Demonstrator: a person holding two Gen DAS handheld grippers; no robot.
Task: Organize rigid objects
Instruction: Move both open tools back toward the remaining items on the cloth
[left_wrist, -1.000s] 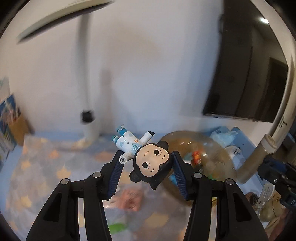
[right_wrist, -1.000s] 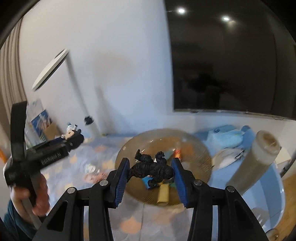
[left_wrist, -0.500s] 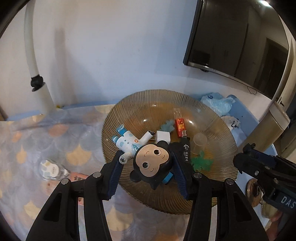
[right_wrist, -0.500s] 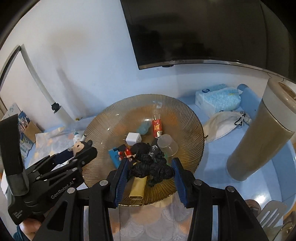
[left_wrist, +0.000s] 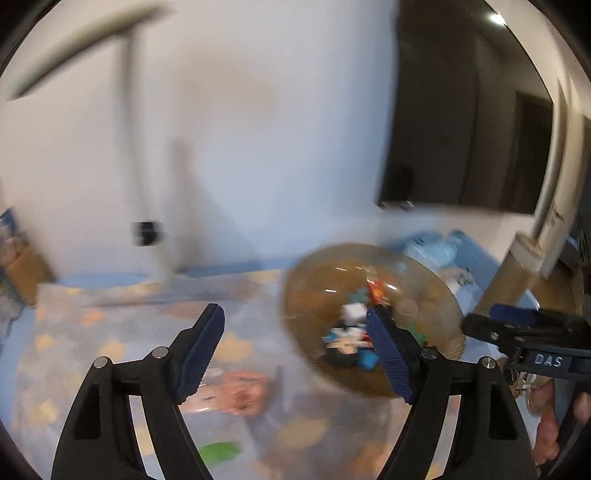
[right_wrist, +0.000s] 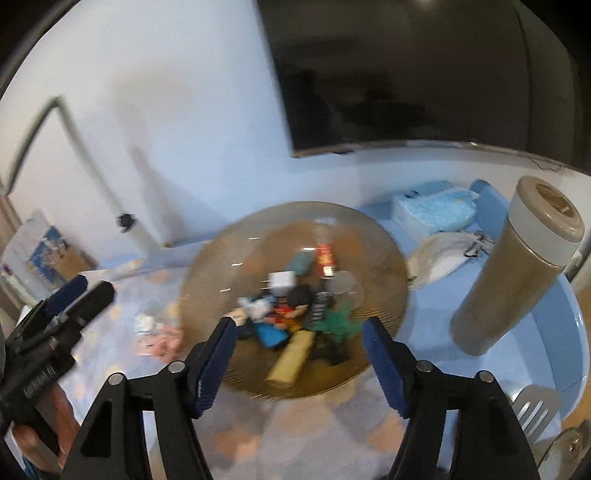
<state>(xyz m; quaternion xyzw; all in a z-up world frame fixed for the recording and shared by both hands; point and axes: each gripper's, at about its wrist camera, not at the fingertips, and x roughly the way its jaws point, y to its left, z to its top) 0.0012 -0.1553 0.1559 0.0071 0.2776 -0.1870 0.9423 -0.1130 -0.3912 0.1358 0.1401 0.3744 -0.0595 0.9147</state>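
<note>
An amber glass bowl (right_wrist: 218, 266) holds several small toys. Among them are the monkey-head doll (right_wrist: 299, 295), a black figure (right_wrist: 332, 352), a white cube (right_wrist: 280, 282) and a yellow block (right_wrist: 291, 358). My right gripper (right_wrist: 299, 363) hovers at the bowl's near rim, its jaws opening with nothing between them. My left gripper (left_wrist: 295, 350) sits left of the bowl (left_wrist: 306, 280) over the patterned cloth, its jaws also opening and empty. This view is blurred by motion. Each gripper shows in the other's view: the left gripper (right_wrist: 62, 306), the right gripper (left_wrist: 517, 332).
A tall tan tumbler (right_wrist: 517, 266), a tissue pack (right_wrist: 432, 210) and a face mask (right_wrist: 443, 254) stand right of the bowl. A spatula (right_wrist: 535, 410) lies at the near right. A pink packet (left_wrist: 236, 391) and a green piece (left_wrist: 218, 452) lie on the cloth. A lamp pole (left_wrist: 136, 147) rises at the back left.
Both grippers have opened and let go. The monkey-head doll and the black figure now lie in the bowl. The left gripper has swung away to the left of the bowl.
</note>
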